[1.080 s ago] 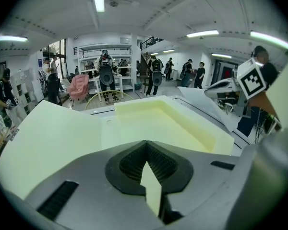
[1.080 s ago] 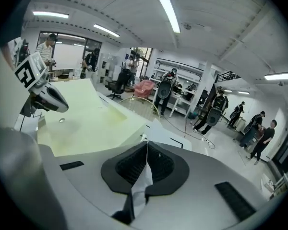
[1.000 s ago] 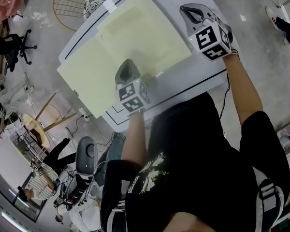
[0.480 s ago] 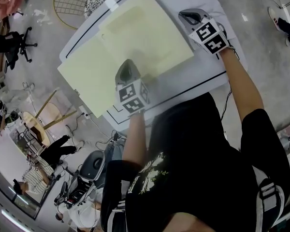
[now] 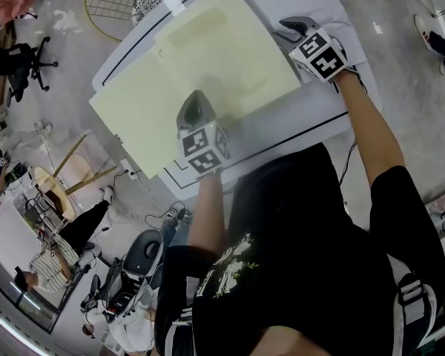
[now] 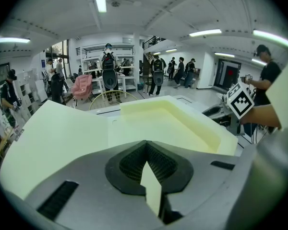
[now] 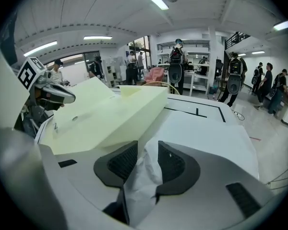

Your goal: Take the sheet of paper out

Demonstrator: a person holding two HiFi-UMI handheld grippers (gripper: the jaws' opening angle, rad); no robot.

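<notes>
A pale yellow folder [image 5: 208, 65] lies spread open on the white table [image 5: 311, 117]. My left gripper [image 5: 194, 97] is at the folder's near edge and is shut on a strip of its yellow cover [image 6: 151, 193]. My right gripper [image 5: 291, 27] is low at the folder's right edge. A white sheet of paper [image 7: 206, 128] lies on the table beside the folder [image 7: 101, 114]. A crumpled end of the sheet sits between the right gripper's [image 7: 146, 159] jaws. Those jaws are opening, and the pads stand apart from the paper.
Black lines mark the tabletop [image 7: 197, 111]. The table's near edge runs just past my left gripper. A round wire rack [image 5: 111, 2] and an office chair [image 5: 26, 61] stand on the floor beyond the table. Several people stand in the room behind.
My right gripper has sunk toward the table and rolled, ending closer to the folder's right edge. The left gripper and the folder have stayed put.
</notes>
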